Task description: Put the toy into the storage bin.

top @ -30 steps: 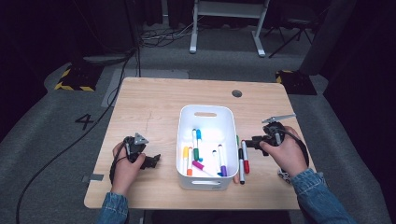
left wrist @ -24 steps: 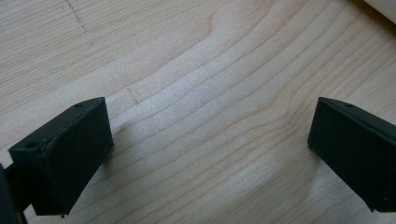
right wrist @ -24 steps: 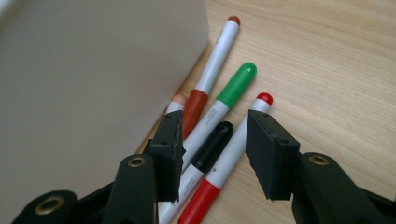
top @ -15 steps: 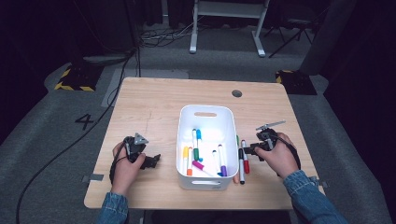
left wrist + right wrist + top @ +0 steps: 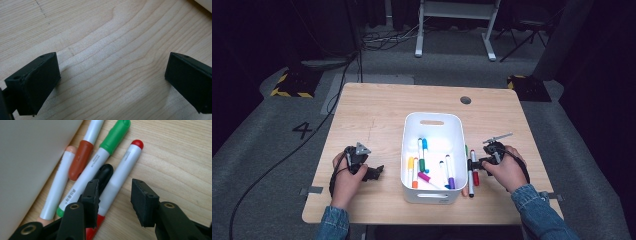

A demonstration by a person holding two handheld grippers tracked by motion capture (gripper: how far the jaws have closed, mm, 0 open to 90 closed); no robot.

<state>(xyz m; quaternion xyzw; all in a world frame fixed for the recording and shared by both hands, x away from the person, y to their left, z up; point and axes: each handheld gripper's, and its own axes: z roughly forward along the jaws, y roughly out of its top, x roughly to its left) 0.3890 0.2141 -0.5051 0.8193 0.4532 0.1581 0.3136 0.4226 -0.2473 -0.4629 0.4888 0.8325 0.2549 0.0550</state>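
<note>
A white bin (image 5: 432,125) sits mid-desk toward the near edge, holding loose markers (image 5: 421,155) in blue, green, yellow, orange, purple and pink. Just beside its right wall, a few more lie on the wood: a red-capped marker (image 5: 120,176), a green-capped one (image 5: 100,157), black, brown and peach.

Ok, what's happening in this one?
A person at a wooden table holds a gripper in each hand. The right gripper is open, its jaws straddling a red-capped marker that lies with a few other markers on the table beside a white bin. The bin already holds several markers. The left gripper is open over bare wood, holding nothing.
</note>
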